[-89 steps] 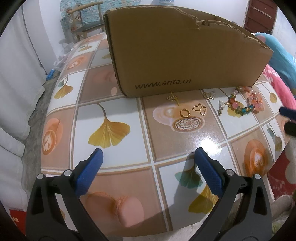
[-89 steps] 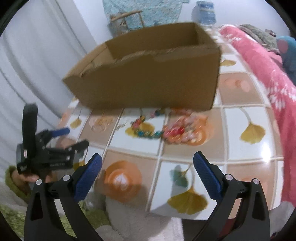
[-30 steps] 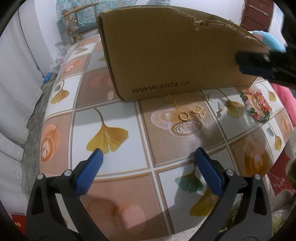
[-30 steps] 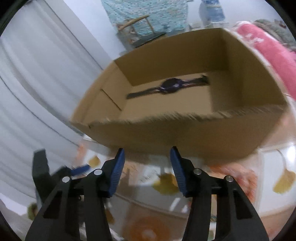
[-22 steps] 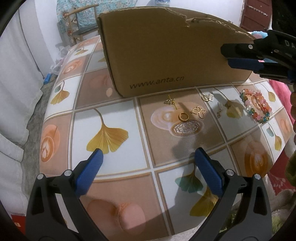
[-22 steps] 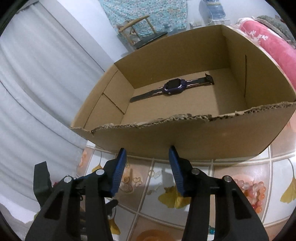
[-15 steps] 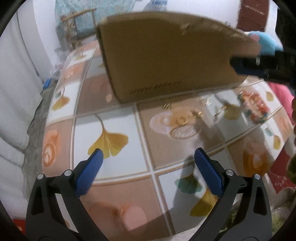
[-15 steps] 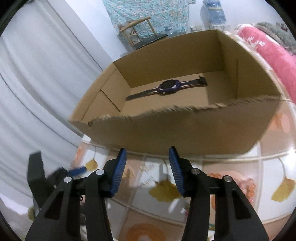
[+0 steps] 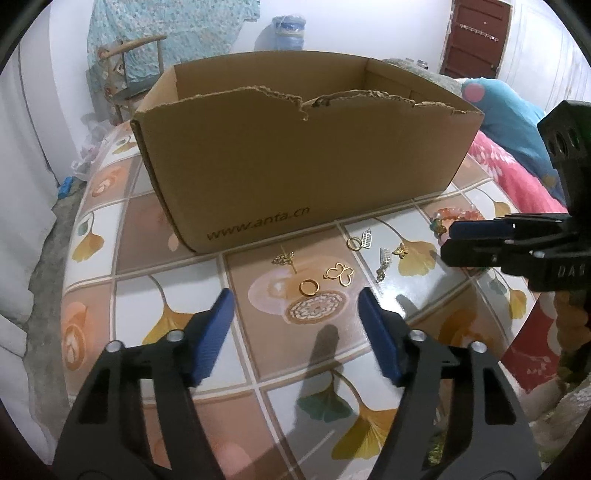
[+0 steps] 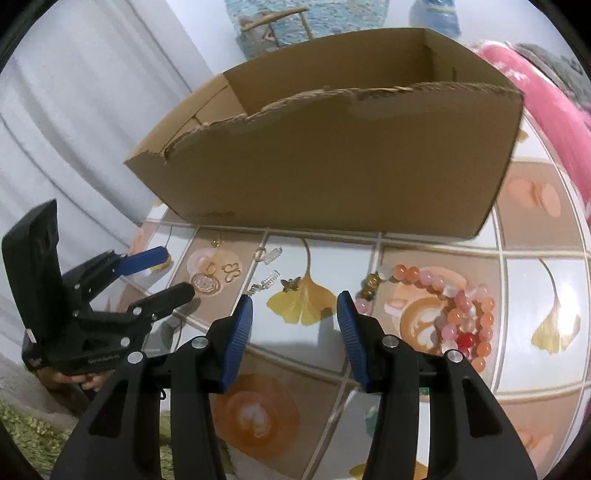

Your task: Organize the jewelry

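A brown cardboard box (image 9: 295,162) stands on the tiled table; it also shows in the right wrist view (image 10: 351,162). In front of it lie a gold ring (image 9: 308,287), a gold butterfly charm (image 9: 340,274), a second gold ring (image 9: 354,243), small silver clips (image 9: 384,258) and a gold chain piece (image 9: 283,258). A pink and orange bead bracelet (image 10: 461,314) lies at the right. My left gripper (image 9: 295,321) is open and empty just short of the gold ring. My right gripper (image 10: 294,325) is open and empty above the tile between the clips and the bracelet.
The round table has a patterned tile top (image 9: 155,306) with its edge close on the left and front. A wooden chair (image 9: 129,66) and a water jug (image 9: 286,33) stand behind the box. Pink bedding (image 10: 554,110) lies to the right.
My right gripper has come down from over the box to low over the table by the bracelet. My left gripper has narrowed and moved in toward the gold pieces.
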A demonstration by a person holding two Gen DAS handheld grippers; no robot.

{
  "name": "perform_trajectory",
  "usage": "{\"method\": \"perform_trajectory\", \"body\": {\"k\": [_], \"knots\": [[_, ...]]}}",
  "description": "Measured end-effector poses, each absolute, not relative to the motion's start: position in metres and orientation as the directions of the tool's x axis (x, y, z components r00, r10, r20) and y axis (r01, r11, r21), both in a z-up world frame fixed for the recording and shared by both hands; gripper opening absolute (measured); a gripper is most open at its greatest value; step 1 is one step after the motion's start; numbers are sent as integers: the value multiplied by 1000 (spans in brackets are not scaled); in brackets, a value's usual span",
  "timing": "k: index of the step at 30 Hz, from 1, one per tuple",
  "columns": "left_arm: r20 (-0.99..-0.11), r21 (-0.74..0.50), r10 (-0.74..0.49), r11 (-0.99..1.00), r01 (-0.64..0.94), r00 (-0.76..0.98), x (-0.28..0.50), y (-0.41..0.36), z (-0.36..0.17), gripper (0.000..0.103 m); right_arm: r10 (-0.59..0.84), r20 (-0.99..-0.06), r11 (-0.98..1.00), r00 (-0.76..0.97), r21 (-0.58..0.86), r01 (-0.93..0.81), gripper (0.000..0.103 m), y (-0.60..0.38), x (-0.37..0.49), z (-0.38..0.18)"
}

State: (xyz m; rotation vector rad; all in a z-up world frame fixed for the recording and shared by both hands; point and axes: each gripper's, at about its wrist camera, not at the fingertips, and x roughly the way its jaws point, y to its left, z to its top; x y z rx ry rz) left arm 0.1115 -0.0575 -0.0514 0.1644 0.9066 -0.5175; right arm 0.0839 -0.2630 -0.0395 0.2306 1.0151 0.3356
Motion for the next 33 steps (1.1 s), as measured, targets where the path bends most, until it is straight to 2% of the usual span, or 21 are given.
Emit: {"method": "perform_trajectory", "body": {"k": [9,16,19,21,25,27,33], "knots": [[-801,-84,-373,844,530,467,121,-64,-54,40,380,-795,925,472,324,-199,39,-258,94,-44],[-800,-63,-385,816,575,460,119,-72,-52,39,365,-808,930,463,296,-216,38,-252,101,-48],[-798,-64,-398,802,594,452,119,-78,-51,38,354,-814,934,461,278,-226,34,-248,105,-51],[-802,-57,-395,798,600,448,119,-81,-52,34,346,-817,936,462,268,-228,34,-246,106,-51],[-792,-79,-432,773,630,431,120,-85,-49,33,337,-821,937,461,245,-250,31,-243,109,-52],[-794,-82,-444,756,650,416,121,-91,-50,30,337,-822,935,458,237,-264,28,-241,110,-53],[-815,-49,-436,708,704,381,127,-101,-53,23,337,-826,930,451,217,-298,27,-238,113,-54]]}}
